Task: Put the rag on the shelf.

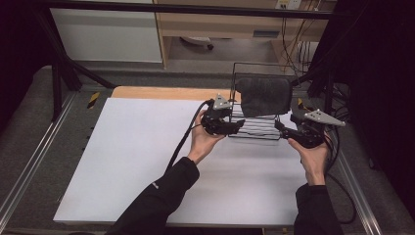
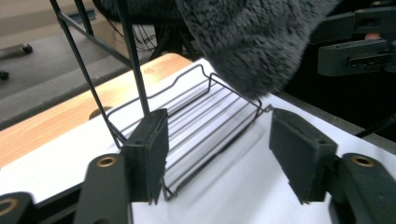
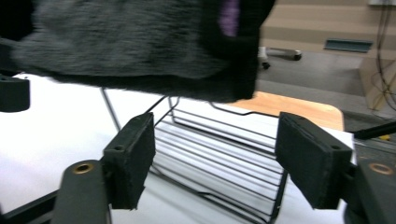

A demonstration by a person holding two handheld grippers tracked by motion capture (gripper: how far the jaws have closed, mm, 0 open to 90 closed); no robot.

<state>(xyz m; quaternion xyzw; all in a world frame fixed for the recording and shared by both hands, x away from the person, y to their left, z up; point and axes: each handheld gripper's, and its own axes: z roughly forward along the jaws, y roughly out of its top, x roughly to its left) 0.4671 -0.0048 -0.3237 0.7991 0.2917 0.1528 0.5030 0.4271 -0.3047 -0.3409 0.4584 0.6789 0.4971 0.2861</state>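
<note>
High view: a dark fuzzy cloth drapes over a thin black wire rack near the white tabletop's far right corner, between both grippers. Left gripper view: left gripper gapes wide, holding nothing. Right gripper view: right gripper likewise spread wide, empty.

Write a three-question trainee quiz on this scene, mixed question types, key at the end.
1. True or false: the dark fuzzy cloth hangs over the top of the black wire rack.
2. Multiple choice: on what does the rack stand? A) a white sheet on the table B) the grey floor C) a wooden shelf
3. In a few words: how do the jaws of the left gripper and the right gripper stand, and is anything clamped between them?

Key
1. True.
2. A: the white sheet.
3. Both are open, one at each end of the rack's base; their pads press on nothing, neither cloth nor wire.
</note>
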